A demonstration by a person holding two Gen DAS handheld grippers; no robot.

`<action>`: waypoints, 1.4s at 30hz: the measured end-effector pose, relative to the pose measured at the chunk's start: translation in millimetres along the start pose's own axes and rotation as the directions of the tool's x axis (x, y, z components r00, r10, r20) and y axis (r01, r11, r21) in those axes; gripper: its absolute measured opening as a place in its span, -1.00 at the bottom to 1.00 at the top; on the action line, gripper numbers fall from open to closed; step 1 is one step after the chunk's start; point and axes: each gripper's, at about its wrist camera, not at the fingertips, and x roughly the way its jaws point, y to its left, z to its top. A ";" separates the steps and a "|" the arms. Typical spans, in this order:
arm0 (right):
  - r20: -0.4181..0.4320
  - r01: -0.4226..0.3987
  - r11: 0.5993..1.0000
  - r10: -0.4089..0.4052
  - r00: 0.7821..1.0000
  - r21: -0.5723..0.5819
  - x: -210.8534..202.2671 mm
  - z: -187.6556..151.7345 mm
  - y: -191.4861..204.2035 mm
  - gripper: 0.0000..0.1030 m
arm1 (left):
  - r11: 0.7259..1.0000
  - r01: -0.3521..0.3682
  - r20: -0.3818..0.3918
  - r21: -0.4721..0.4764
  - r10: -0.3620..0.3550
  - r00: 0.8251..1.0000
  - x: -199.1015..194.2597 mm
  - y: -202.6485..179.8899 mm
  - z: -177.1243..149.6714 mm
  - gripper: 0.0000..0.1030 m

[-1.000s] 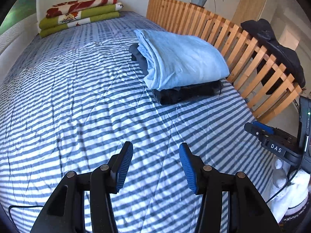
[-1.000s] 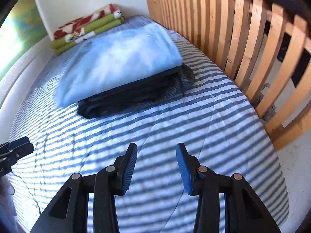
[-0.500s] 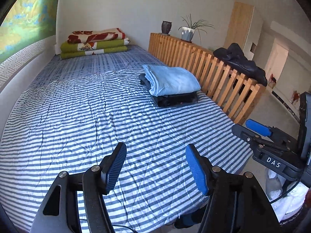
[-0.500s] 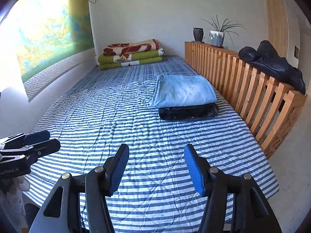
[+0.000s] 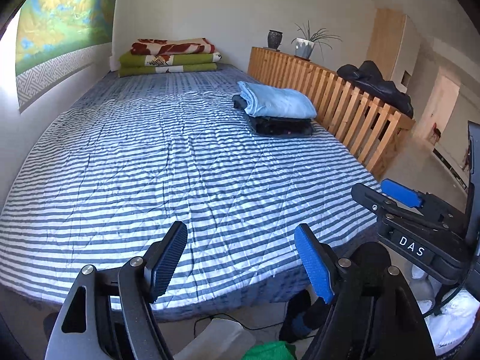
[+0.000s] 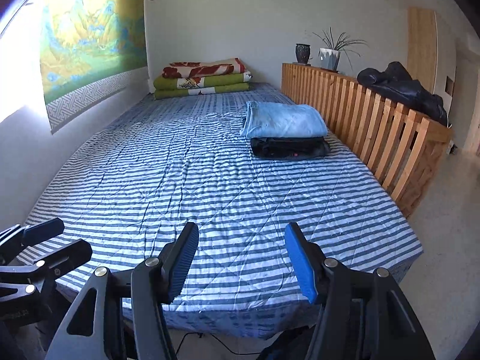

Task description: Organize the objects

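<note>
- A folded light-blue blanket [image 6: 285,120] lies on dark folded clothes [image 6: 289,148], beside the wooden railing [image 6: 375,123] on the striped bed [image 6: 210,186].
- Your left gripper [image 5: 240,267], jaws just opening wide, holds nothing.
- Your right gripper [image 6: 240,259] gapes empty at the bed's foot.

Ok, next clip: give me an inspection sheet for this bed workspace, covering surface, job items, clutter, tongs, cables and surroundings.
Surface: striped bedspread, wrinkled, mostly bare.
Job's things: light blue folded cloth stacked on dark folded garment, near the wooden slat rail.
Clutter: folded quilts at the far end; black jacket draped over the rail.
Tongs: left tongs and right tongs open, nothing between them; both have just been opening.
Cables: thin black cable on the floor below the bed edge.
Surroundings: landscape wall hanging, potted plant, dark vase.
</note>
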 end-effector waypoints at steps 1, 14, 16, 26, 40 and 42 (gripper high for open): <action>-0.003 0.001 1.000 -0.001 1.000 -0.012 -0.2 -2.4 2.7 0.08 | 1.000 -0.015 0.001 0.001 0.015 1.000 1.7 -0.2 -2.6 0.50; -0.056 0.013 0.999 -0.015 0.998 -0.035 32.4 -14.8 18.1 0.09 | 0.999 -0.038 -0.071 -0.034 0.036 0.997 43.2 24.9 2.3 0.50; -0.062 0.022 0.999 -0.024 0.998 -0.032 38.2 -14.7 15.6 0.09 | 0.999 -0.032 -0.083 -0.032 0.029 0.996 50.9 23.6 3.8 0.50; -0.076 0.030 1.000 -0.030 0.997 -0.011 53.7 -9.7 -2.7 0.09 | 1.000 -0.018 -0.110 -0.012 0.017 0.994 75.4 6.2 13.8 0.50; -0.087 0.027 1.000 -0.026 0.996 0.011 60.6 -10.4 -16.8 0.09 | 1.000 -0.009 -0.125 0.002 0.009 0.992 91.0 -4.8 16.2 0.50; -0.090 0.028 1.000 -0.027 0.996 0.014 61.1 -11.1 -17.2 0.09 | 1.000 -0.007 -0.124 0.001 0.007 0.992 91.6 -5.8 16.2 0.50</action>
